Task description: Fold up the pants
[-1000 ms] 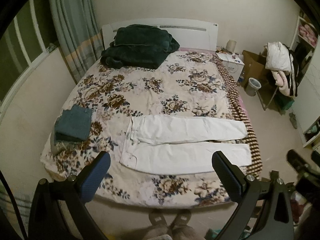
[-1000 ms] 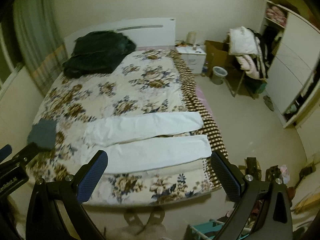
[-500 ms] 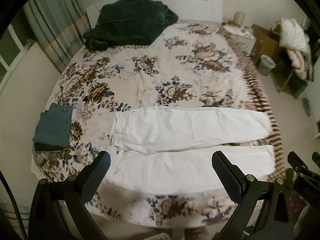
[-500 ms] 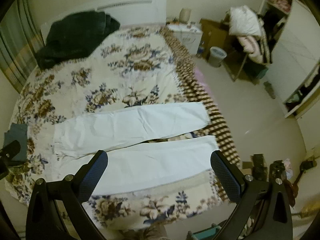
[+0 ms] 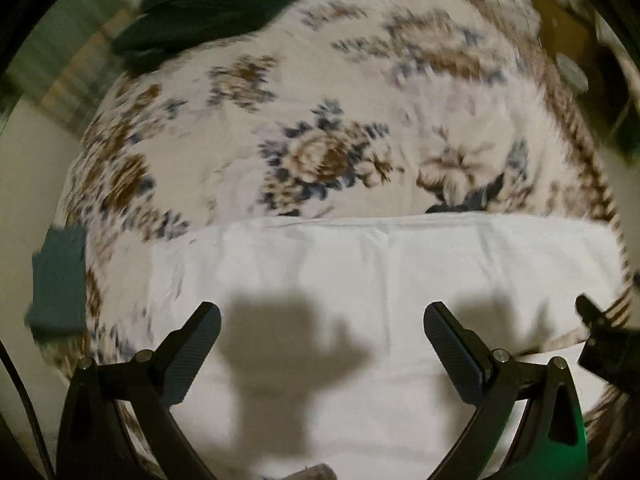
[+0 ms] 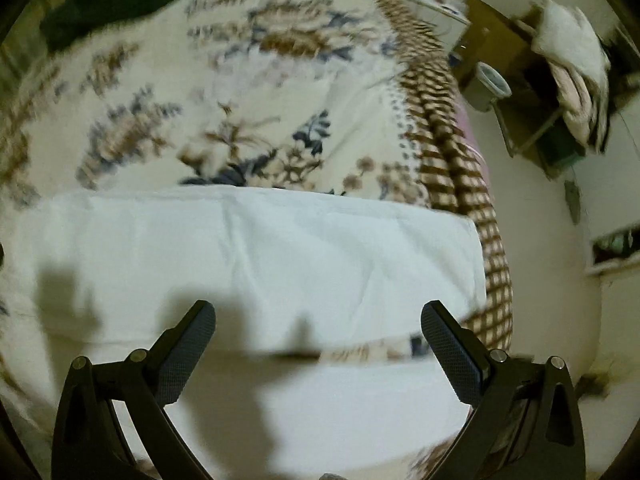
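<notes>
White pants (image 5: 360,272) lie flat on the floral bedspread (image 5: 320,120), legs spread apart and running to the right. My left gripper (image 5: 322,320) is open and empty, low over the upper part of the pants. My right gripper (image 6: 318,320) is open and empty, over the leg ends (image 6: 360,248) near the bed's right edge. Both grippers cast shadows on the white cloth. The right gripper's tip (image 5: 600,332) shows at the right edge of the left wrist view.
A folded blue-grey garment (image 5: 60,280) lies at the bed's left edge. A dark green blanket (image 5: 216,4) sits at the head of the bed. A bin (image 6: 490,84), a brown box and a chair with clothes (image 6: 576,64) stand on the floor to the right.
Both grippers have moved forward and down toward the pants, which now fill the lower view. Both stay open. The pants have not moved.
</notes>
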Motion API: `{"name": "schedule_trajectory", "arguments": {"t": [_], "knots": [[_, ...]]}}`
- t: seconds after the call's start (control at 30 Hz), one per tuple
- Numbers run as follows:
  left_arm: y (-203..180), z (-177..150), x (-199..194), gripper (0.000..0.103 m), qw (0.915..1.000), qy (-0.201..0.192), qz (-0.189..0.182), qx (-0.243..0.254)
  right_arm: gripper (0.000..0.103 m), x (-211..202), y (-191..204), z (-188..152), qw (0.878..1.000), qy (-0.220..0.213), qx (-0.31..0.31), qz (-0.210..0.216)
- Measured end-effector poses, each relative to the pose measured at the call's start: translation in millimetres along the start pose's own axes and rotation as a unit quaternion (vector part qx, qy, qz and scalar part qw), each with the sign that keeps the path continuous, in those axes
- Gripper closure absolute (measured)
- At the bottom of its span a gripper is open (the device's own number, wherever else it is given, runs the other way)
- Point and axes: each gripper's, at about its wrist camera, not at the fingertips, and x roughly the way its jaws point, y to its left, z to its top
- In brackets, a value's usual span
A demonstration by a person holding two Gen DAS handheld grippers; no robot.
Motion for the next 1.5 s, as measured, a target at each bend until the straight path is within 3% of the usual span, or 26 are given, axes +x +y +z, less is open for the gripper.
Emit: {"name": "schedule_trajectory", "arguments": {"t": [0.17, 0.27, 0.4, 0.53, 0.63, 0.7, 0.77, 0.8, 0.83, 0.87, 0.93, 1.13, 1.33, 1.4, 1.5], "knots": [[-41.2, 26.1, 81.9, 0.0, 0.9938, 0.032, 0.015, 0.105, 0.0, 77.4, 27.2, 20.5, 0.994, 0.051, -0.09, -0.017], [-61.0, 33.0, 121.5, 0.0, 0.9834, 0.05, 0.025, 0.173, 0.0, 108.9, 40.4, 33.9, 0.988, 0.063, -0.138, -0.022], [-82.4, 35.9, 158.8, 0.0, 0.9611, 0.064, 0.033, 0.267, 0.0, 140.7, 58.3, 54.9, 0.976, 0.082, -0.201, -0.017], [-97.5, 40.8, 182.5, 0.0, 0.9418, 0.079, 0.026, 0.326, 0.0, 160.2, 69.4, 75.4, 0.964, 0.106, -0.245, -0.016], [-100.7, 48.0, 192.9, 0.0, 0.9354, 0.091, 0.001, 0.342, 0.001, 173.7, 77.9, 83.5, 0.954, 0.13, -0.269, -0.012], [-98.3, 54.7, 197.8, 0.007, 0.9344, 0.103, -0.033, 0.34, 0.007, 180.2, 77.0, 87.9, 0.951, 0.145, -0.272, 0.006], [-95.2, 58.5, 199.7, 0.042, 0.9333, 0.12, -0.079, 0.329, 0.025, 181.1, 72.2, 90.8, 0.952, 0.156, -0.26, 0.042], [-92.8, 59.1, 196.5, 0.051, 0.9341, 0.117, -0.096, 0.323, 0.039, 180.2, 68.8, 92.4, 0.954, 0.16, -0.248, 0.06], [-88.7, 60.5, 191.4, 0.074, 0.9368, 0.113, -0.114, 0.311, 0.055, 177.3, 67.9, 92.9, 0.955, 0.159, -0.241, 0.073], [-85.8, 61.0, 189.4, 0.087, 0.9392, 0.114, -0.123, 0.3, 0.066, 172.8, 64.5, 93.3, 0.956, 0.153, -0.232, 0.091], [-73.0, 64.1, 183.9, 0.093, 0.9487, 0.115, -0.138, 0.26, 0.088, 165.2, 56.2, 93.1, 0.962, 0.14, -0.211, 0.107], [-47.8, 55.0, 141.7, 0.097, 0.9687, 0.073, -0.133, 0.196, 0.096, 121.6, 17.9, 88.8, 0.978, 0.079, -0.137, 0.135], [-21.6, 25.8, 76.1, 0.097, 0.9817, 0.048, -0.137, 0.123, 0.097, 59.4, -6.6, 62.6, 0.983, 0.037, -0.104, 0.15], [-33.8, -0.2, 57.0, 0.097, 0.9843, 0.041, -0.136, 0.105, 0.097, 34.0, -13.6, 45.5, 0.983, 0.025, -0.103, 0.152], [-43.9, -63.8, 16.3, 0.097, 0.9858, 0.04, -0.146, 0.073, 0.097, -5.8, 31.8, -7.9, 0.984, 0.01, -0.107, 0.143]]}}
